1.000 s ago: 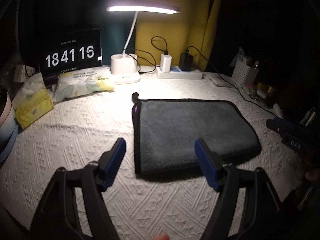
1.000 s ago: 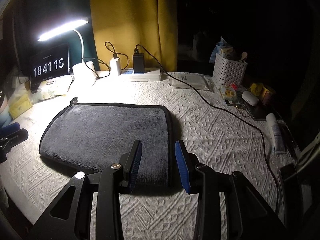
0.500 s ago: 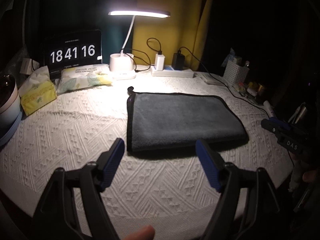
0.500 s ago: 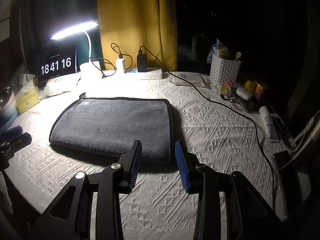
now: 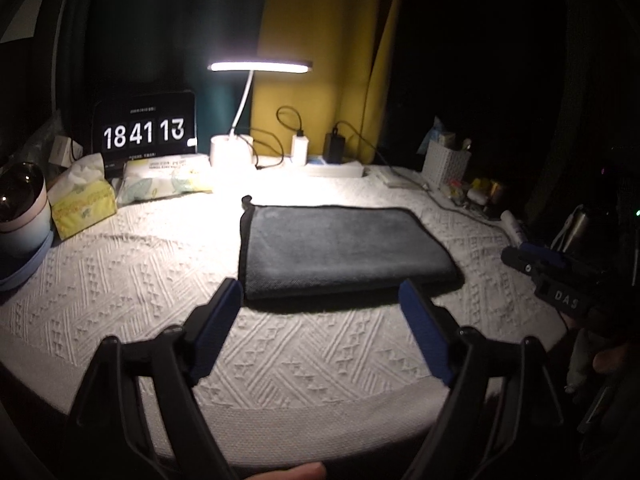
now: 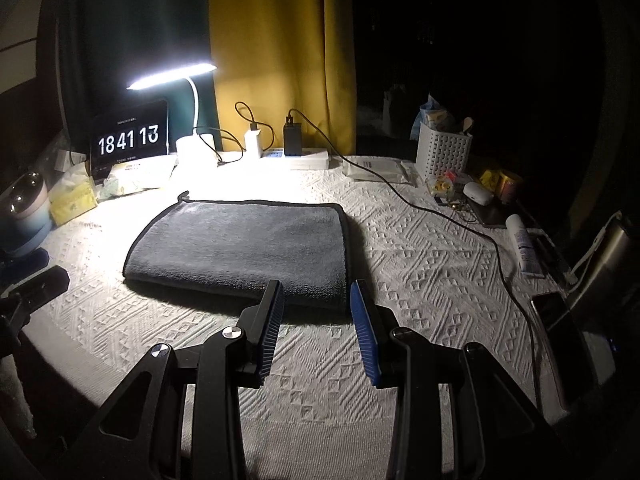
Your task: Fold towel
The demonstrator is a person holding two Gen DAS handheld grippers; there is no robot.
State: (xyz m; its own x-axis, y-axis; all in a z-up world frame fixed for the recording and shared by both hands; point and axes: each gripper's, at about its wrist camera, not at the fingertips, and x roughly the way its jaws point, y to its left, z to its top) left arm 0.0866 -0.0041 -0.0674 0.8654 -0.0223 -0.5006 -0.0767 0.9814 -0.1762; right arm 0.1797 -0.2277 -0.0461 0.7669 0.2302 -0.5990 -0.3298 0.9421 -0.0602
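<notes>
Nearest to the cameras, both pairs of tongs hang above the front edge of the surface (image 6: 420, 272), and neither touches anything. The left tongs (image 5: 320, 304) are spread wide, with nothing between the blue fingers. The right tongs (image 6: 318, 304) are also released, though with a narrower gap, and they grasp nothing. Both point toward the near edge of the towel (image 6: 244, 248), probably so that each one can take hold of it on its own side if another fold is wanted.

A little farther, the towel lies flat on the white patterned cover, near the middle. It is dark grey with a black border, and it looks plush. Its near edge is thick and rounded and throws a shadow, so it seems to be folded at least once already. A small loop (image 5: 247, 200) sticks out at the far left corner.

Behind the towel stand a lit desk lamp (image 5: 260, 66), a clock display (image 5: 145, 134), packs of tissues (image 5: 82, 200) and a power strip (image 6: 296, 156) with chargers. A white basket (image 6: 442, 152) stands on the right side, near a cable (image 6: 452, 220).
</notes>
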